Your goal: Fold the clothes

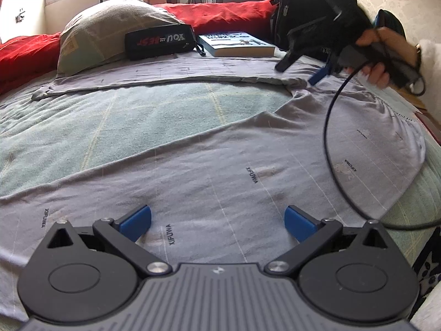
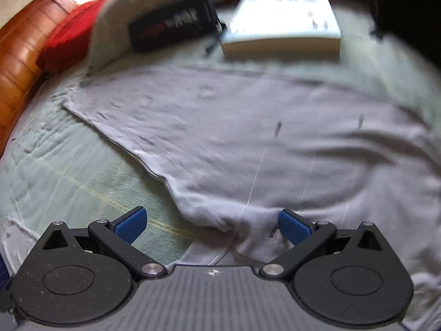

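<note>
I have the grey trousers (image 1: 220,171) spread flat on the green bedcover (image 1: 110,121), with one leg running toward the pillow (image 1: 110,35) and the other leg lying under my left gripper (image 1: 217,220). The jaws of this left gripper stand wide apart and hold nothing; they hover just above the cloth of the near leg. My right gripper (image 2: 212,220) also has its jaws apart, and a bunched fold of the trousers, I think the crotch seam, sits between the blue pads (image 2: 293,227). The right wrist view is blurred, so I cannot say for sure whether the pads already touch the cloth. In the left view I see the person's hand (image 1: 386,55) holding this right gripper, and its black cable (image 1: 330,138) hangs down across the trousers. From here, several things may go wrong. If I close on the bunched fold, I may take the bedcover together with the trousers, because both are soft and lie close. The cable may drag on the cloth and pull out the flat layers. The book (image 1: 237,44) and the black pouch (image 1: 160,41) lie touching or nearly touching the far leg, so a wide fold may push them or trap the cloth.
</note>
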